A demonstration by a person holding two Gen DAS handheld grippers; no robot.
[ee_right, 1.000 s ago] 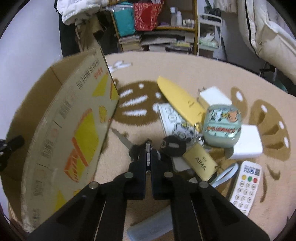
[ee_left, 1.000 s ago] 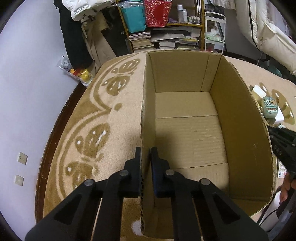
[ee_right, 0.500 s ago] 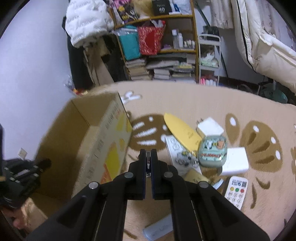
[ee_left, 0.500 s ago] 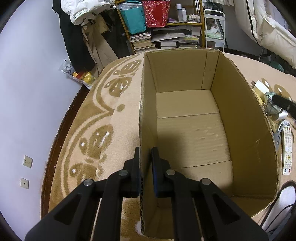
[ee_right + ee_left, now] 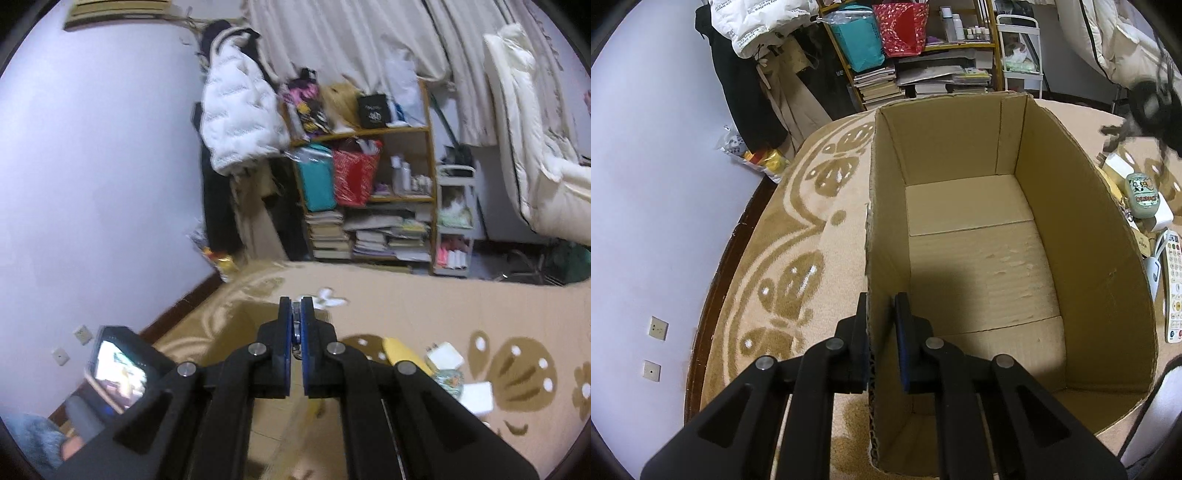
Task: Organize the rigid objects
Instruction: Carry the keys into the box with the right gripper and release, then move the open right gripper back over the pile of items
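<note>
An open, empty cardboard box (image 5: 1071, 221) stands on the patterned rug. My left gripper (image 5: 882, 306) is shut on the box's near left wall, one finger outside and one inside. In the right wrist view my right gripper (image 5: 295, 306) is raised above the box (image 5: 236, 328) and shut on a small metal piece (image 5: 295, 326). Whatever hangs from that piece is hidden under the fingers. In the left wrist view the right gripper shows as a blurred dark shape (image 5: 1145, 107) at the upper right, with something dark dangling from it.
Right of the box lie a green tin (image 5: 1142, 192), white chargers (image 5: 445, 356), a yellow flat object (image 5: 402, 350) and a remote (image 5: 1174, 288). A cluttered bookshelf (image 5: 369, 221) and hanging coats stand at the rug's far edge. A phone screen (image 5: 118, 373) sits on the left gripper.
My right gripper rose from the pile of objects on the rug, still shut on the metal piece, and moved over the box. The left gripper kept its hold on the box wall.
</note>
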